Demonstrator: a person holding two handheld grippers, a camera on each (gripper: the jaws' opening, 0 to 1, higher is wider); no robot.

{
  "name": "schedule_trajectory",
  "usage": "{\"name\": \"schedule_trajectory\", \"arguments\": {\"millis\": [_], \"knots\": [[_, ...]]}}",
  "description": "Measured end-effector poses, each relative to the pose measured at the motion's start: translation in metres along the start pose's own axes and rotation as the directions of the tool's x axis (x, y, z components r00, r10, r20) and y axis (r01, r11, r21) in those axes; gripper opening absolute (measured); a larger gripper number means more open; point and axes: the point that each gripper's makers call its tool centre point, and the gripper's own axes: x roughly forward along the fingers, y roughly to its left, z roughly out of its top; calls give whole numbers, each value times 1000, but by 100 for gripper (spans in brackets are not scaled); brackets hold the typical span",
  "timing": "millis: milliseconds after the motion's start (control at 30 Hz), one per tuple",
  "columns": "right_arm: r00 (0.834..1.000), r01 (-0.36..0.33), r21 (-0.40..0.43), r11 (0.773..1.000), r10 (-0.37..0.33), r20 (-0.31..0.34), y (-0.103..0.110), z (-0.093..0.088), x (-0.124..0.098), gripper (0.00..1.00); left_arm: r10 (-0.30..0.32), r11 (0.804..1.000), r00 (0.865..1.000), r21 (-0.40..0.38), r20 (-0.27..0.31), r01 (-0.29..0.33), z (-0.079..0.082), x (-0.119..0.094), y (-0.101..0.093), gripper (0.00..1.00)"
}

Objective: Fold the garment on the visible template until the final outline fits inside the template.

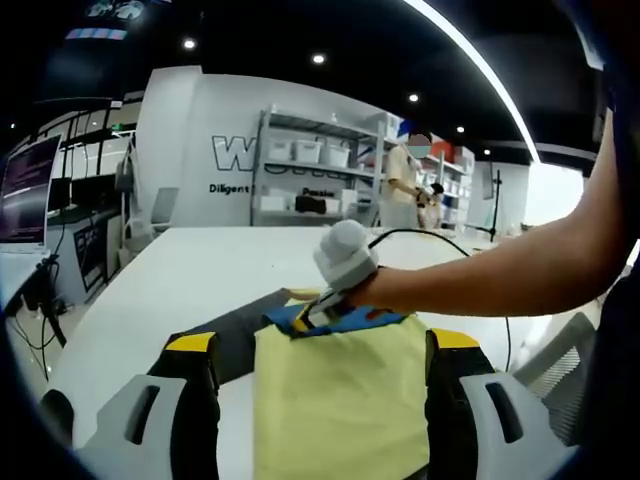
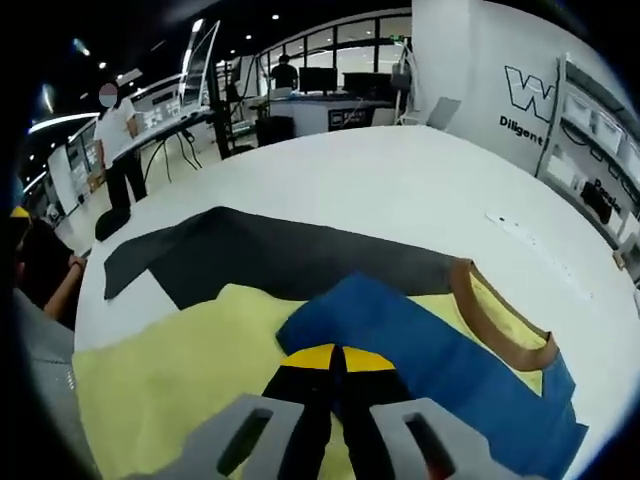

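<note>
A yellow garment point(image 2: 170, 390) with a blue sleeve point(image 2: 430, 350) and a brown collar point(image 2: 500, 325) lies on a dark grey template point(image 2: 260, 255) on the white table point(image 2: 400, 190). My right gripper point(image 2: 330, 358) is shut on the edge of the blue sleeve, which is folded over the yellow body. In the left gripper view, the right gripper point(image 1: 312, 318), held in a person's hand, pinches the blue sleeve point(image 1: 355, 320) at the garment's far end. My left gripper point(image 1: 322, 345) stands open, its jaws wide apart on either side of the yellow garment point(image 1: 340, 400). A strip of the template point(image 1: 235, 325) shows at its left.
A black cable point(image 1: 420, 235) runs across the table's far side. Shelves with bins point(image 1: 320, 170) and a standing person point(image 1: 405, 185) are behind the table. Desks with monitors point(image 2: 330, 90) and another standing person point(image 2: 118, 135) lie past the table edge point(image 2: 100, 290).
</note>
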Motion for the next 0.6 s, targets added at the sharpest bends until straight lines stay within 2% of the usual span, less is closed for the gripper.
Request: {"name": "schedule_trajectory", "arguments": {"millis": [267,333,467,600], "knots": [[999,30,-35,999,-29,39,-1,-1,0,0,-3,1000,1000,0,-4,3,-1,0,-1,81],[998,30,-11,999,-30,61,-2,0,0,0,-3,1000,1000,0,-4,3,0,0,-2,81],[999,25,8,1000,-25,47,-1,1,-1,0,-3,1000,1000,5,-4,3,0,0,-4,81],[995,64,16,998,-65,76,-8,5,-13,12,-2,1000,1000,5,0,2,1,0,-4,81]]}}
